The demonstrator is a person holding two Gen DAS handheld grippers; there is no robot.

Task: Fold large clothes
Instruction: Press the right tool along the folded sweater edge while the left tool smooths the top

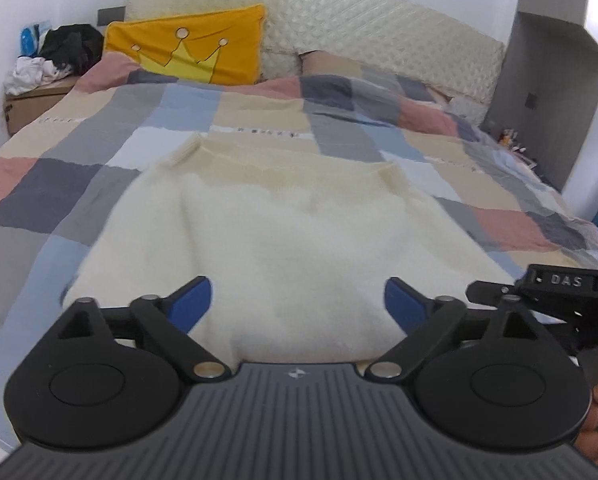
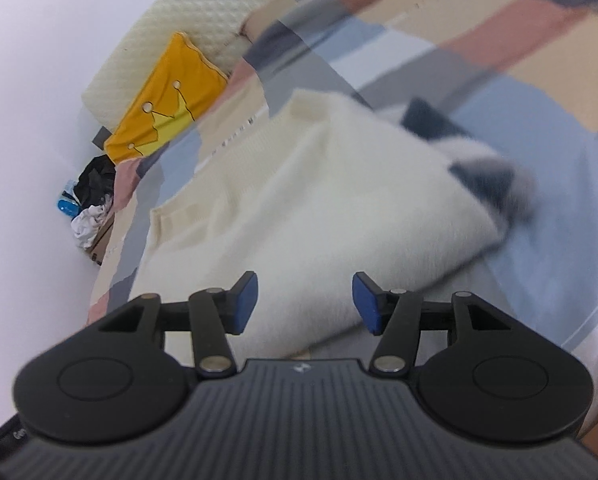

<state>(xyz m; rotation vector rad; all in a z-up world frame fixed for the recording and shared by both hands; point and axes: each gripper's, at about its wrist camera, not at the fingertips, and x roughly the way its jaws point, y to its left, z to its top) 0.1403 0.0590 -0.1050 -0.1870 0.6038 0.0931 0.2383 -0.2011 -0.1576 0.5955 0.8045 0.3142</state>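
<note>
Spread flat on the bed over a patchwork cover of blue, grey, pink and beige squares [image 1: 147, 120]: a cream, fluffy knitted sweater [image 1: 299, 240], ribbed hem at the far end, straight ahead of the left tool [image 1: 297, 300]. Seen from the right tool [image 2: 305, 300], the same sweater [image 2: 299, 200] lying directly ahead and below, one side apparently already turned over the body, with a fuzzy dark-and-white patch [image 2: 487, 176] at its right edge too blurred to identify.

Left tool: jaws spread wide, blue pads [image 1: 193, 304] apart on either side of the near edge of the knit, nothing pinched. Right tool: jaws about half open, blue pads [image 2: 246, 300] clear of the fabric, empty as well. No cloth held by either.

Probably between folds: one fold laid down and let go, both tools free above the near end of the garment. Next move, as a guess: down to the near edge, one corner per tool, pads closed through all layers of thick pile, then lift and carry forward toward the ribbed hem to halve the length. Care needed for an even pinch, since fluffy knit slips and bunches easily.

Beyond the left tool, far ahead: an orange cushion with a yellow crown [image 1: 187, 50] against a cream quilted headboard [image 1: 339, 16].
</note>
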